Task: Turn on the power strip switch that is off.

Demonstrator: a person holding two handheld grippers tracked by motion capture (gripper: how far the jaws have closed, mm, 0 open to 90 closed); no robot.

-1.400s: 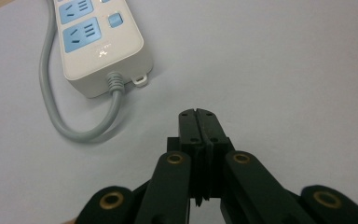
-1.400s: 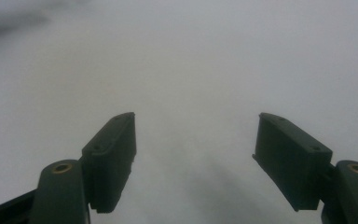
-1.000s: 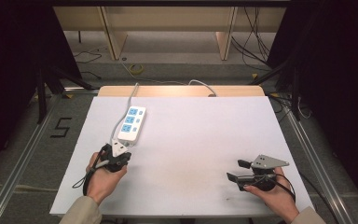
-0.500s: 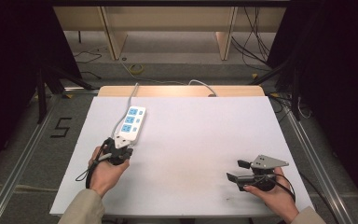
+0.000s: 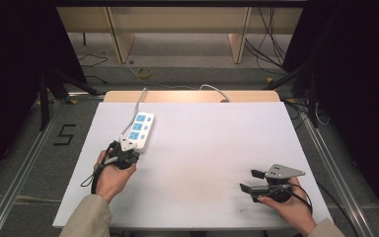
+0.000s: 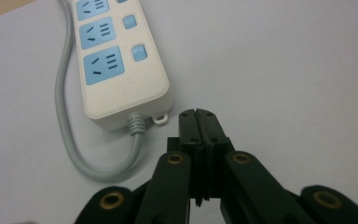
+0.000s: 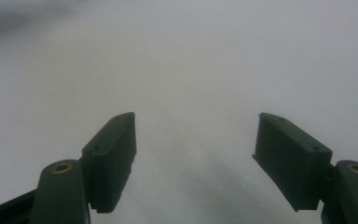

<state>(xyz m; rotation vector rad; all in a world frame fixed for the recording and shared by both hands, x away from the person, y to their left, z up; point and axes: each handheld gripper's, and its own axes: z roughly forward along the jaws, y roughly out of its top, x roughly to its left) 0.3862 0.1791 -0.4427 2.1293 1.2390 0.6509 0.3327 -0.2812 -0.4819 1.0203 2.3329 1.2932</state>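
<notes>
Currently the power strip lies lengthwise up-frame, left of centre; left gripper closed empty beside it, right gripper wide open, empty.

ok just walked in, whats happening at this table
A person sits at a white table with a two-jaw gripper in each hand. The left gripper, jaws shut on nothing, sits just short of the near end of a white power strip with blue sockets, beside where its grey cord loops out. The right gripper rests low on the near right of the table, jaws open and empty. Nothing is being held yet.
</notes>
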